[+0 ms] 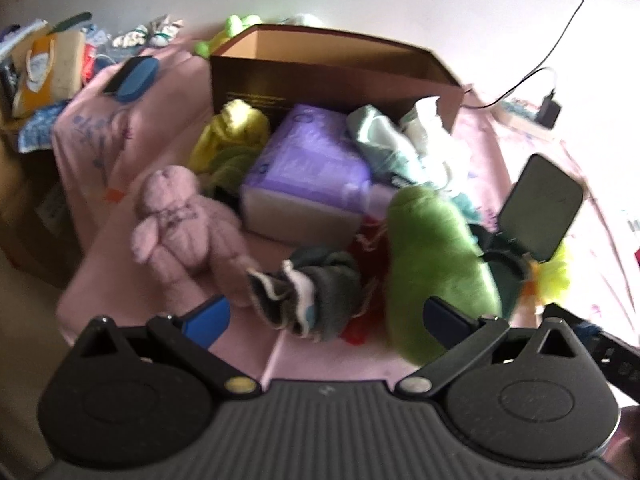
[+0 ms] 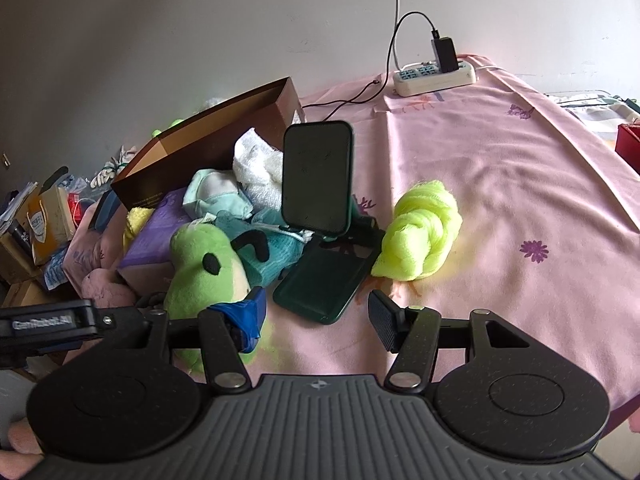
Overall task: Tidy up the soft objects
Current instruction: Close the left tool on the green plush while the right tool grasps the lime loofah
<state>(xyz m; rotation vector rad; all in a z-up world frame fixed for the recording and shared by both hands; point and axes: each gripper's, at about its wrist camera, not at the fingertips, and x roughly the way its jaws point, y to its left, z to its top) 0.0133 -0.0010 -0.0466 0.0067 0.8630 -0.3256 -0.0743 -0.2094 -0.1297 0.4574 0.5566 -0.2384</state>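
Note:
A pile of soft things lies on the pink cloth before an open brown box (image 1: 332, 68) (image 2: 208, 140). A pink teddy (image 1: 180, 224), a grey sock bundle (image 1: 312, 292) and a green plush frog (image 1: 436, 264) (image 2: 204, 268) lie nearest. Behind them sit a purple pack (image 1: 308, 168), a yellow plush (image 1: 232, 132) and pale cloths (image 1: 384, 140). My left gripper (image 1: 326, 316) is open just short of the socks. My right gripper (image 2: 316, 318) is open, its left finger against the frog. A neon yellow yarn knot (image 2: 420, 236) lies ahead of it.
A dark green phone stand (image 2: 320, 216) (image 1: 536, 216) stands upright amid the pile. A white power strip (image 2: 436, 76) with charger and cables sits at the far edge by the wall. Clutter and bags (image 1: 44, 72) fill the left side beyond the cloth.

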